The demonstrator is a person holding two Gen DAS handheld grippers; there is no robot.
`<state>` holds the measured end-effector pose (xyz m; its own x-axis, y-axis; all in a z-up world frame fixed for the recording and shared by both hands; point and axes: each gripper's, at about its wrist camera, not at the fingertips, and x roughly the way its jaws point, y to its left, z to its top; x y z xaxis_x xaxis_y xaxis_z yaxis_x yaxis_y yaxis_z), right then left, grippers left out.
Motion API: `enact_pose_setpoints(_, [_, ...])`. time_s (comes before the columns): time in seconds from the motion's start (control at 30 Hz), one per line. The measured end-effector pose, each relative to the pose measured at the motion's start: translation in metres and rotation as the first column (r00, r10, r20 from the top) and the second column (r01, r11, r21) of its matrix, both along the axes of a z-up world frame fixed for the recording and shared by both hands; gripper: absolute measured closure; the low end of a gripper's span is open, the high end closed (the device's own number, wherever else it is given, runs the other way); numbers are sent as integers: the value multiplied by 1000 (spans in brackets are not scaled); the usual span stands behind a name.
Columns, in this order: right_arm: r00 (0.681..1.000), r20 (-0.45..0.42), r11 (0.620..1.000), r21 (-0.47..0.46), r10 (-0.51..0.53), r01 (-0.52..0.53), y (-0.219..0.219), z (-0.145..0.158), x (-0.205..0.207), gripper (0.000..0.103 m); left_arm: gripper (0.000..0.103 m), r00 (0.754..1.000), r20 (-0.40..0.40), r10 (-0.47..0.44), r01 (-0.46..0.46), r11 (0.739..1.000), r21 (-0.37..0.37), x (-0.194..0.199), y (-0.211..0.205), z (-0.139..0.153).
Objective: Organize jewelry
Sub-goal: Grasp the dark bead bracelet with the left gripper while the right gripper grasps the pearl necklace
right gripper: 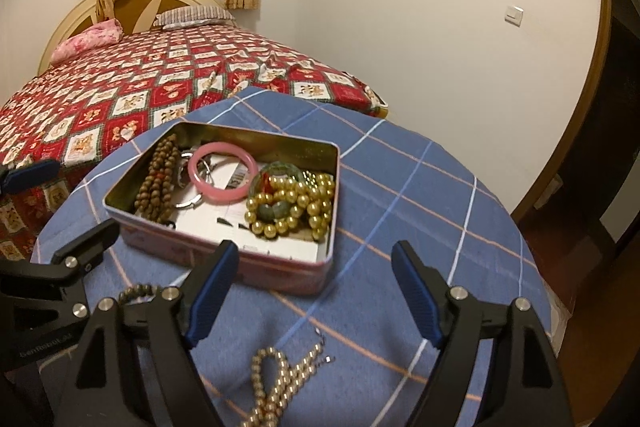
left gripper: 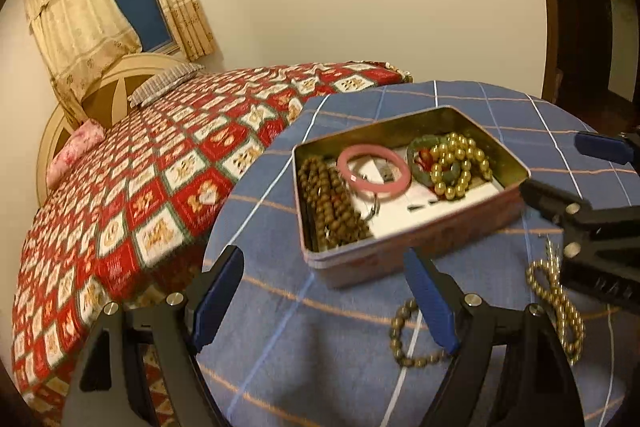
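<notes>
Most pieces are sitting in the tin [right gripper: 224, 259]; gold necklace [right gripper: 276, 379] and brown bracelet [left gripper: 404, 335] are lying near the table's front edge. Left gripper [left gripper: 328, 299] and right gripper [right gripper: 316, 291] are hovering with jaws apart, empty.

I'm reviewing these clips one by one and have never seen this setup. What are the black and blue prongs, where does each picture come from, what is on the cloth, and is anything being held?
There is no robot here. A person holds a hand tool in each hand, each with two black fingers tipped with blue pads, and a small wide-angle camera on each tool looks forward along those fingers.

One picture looks out from the left gripper, the other from the right gripper. Each tool also shows at the edge of the other's picture.

On the blue checked cloth stands an open tin. It holds a pink bangle, brown wooden beads, a green bangle and gold beads. Outside the tin lie a small brown bead bracelet and a gold bead necklace.

Both grippers stand open and hold nothing.
</notes>
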<state>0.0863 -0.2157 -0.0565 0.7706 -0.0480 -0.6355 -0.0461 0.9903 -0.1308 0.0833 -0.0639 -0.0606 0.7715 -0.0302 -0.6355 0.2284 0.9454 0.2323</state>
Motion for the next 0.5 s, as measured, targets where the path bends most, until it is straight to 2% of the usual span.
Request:
enact_pose_setpoints(0.23, [999, -20, 1000, 13, -26, 26, -8, -14, -24, 22, 21, 999, -37, -6, 5, 1000, -19, -18, 7, -19])
enact_pose_setpoints(0.5, [998, -55, 999, 29, -32, 34, -13, -30, -45, 22, 21, 995, -96, -26, 28, 999, 25, -16, -8, -44])
